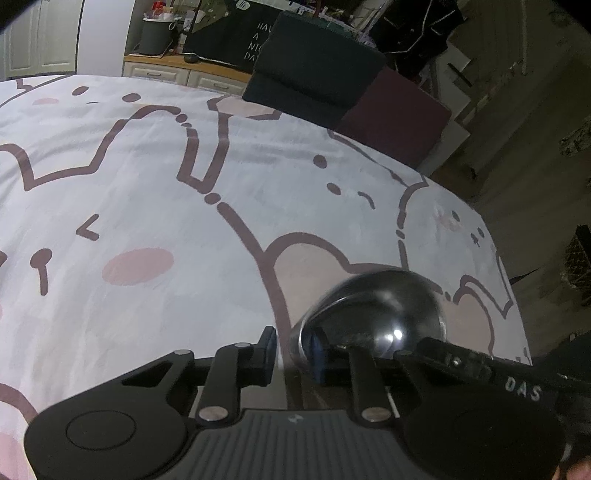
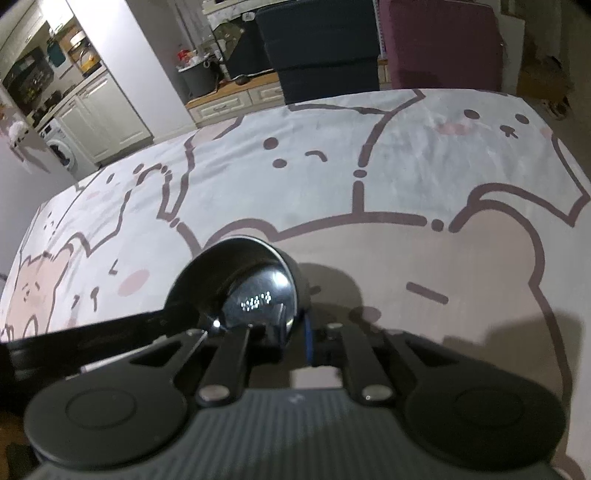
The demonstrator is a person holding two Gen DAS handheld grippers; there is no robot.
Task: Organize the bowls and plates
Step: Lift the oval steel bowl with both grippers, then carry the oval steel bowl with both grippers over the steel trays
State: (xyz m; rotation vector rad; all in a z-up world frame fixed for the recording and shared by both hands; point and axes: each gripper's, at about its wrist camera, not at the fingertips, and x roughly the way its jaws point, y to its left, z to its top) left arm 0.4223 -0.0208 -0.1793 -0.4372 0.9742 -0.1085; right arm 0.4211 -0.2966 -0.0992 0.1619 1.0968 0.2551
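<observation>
A shiny steel bowl (image 1: 373,314) is held above the cartoon-print tablecloth (image 1: 184,192). In the left wrist view my left gripper (image 1: 294,345) has its jaws on either side of the bowl's near rim, closed on it; the other gripper's black arm (image 1: 480,365) reaches in from the right. In the right wrist view the same bowl (image 2: 240,284) tilts toward the camera, and my right gripper (image 2: 291,332) is closed on its rim, one finger inside. The left gripper's arm (image 2: 92,332) enters from the left.
The cloth-covered table (image 2: 406,166) spreads ahead. A dark blue chair (image 1: 314,74) and a maroon chair (image 1: 399,110) stand at its far edge. A wooden cabinet with a grey bucket (image 1: 159,33) lies beyond. The table's right edge drops to the floor (image 1: 517,184).
</observation>
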